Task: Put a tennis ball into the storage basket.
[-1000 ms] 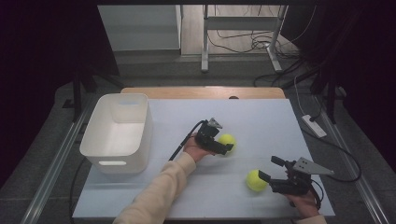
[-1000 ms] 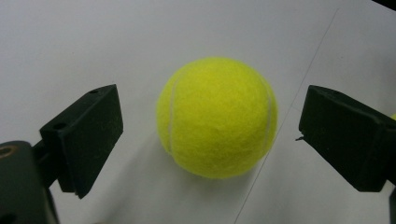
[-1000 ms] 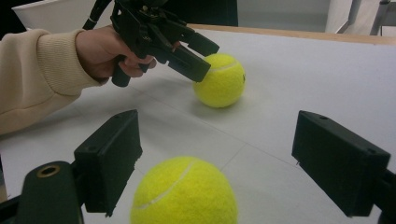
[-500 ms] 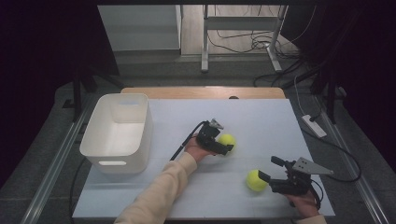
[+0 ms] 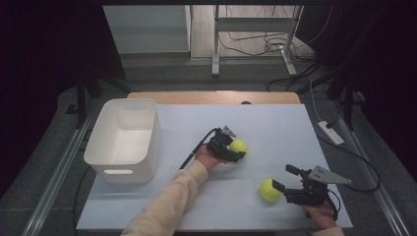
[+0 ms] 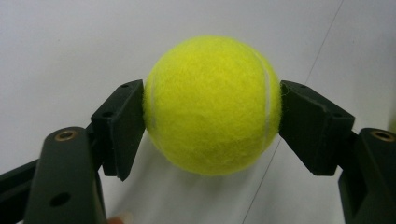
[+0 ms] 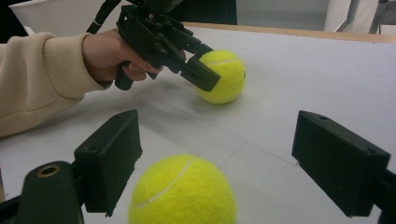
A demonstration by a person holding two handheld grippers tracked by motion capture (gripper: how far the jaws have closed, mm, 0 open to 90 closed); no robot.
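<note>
Two yellow tennis balls lie on the white table (image 5: 275, 132). The first tennis ball (image 5: 239, 146) (image 6: 212, 105) sits mid-table, and my left gripper (image 5: 237, 149) (image 6: 212, 126) is shut on it, both black pads pressed against its sides. In the right gripper view, that ball (image 7: 222, 74) rests on the table with the left gripper (image 7: 205, 70) around it. The second tennis ball (image 5: 269, 190) (image 7: 182, 191) lies near the front right. My right gripper (image 5: 284, 178) (image 7: 219, 154) is open around it, jaws wide and clear of its sides.
A white plastic bin (image 5: 123, 142) stands at the table's left side. A cream sleeve (image 5: 167, 206) crosses the front middle of the table. A power strip (image 5: 330, 132) lies on the floor off the right edge. Cables trail behind the table.
</note>
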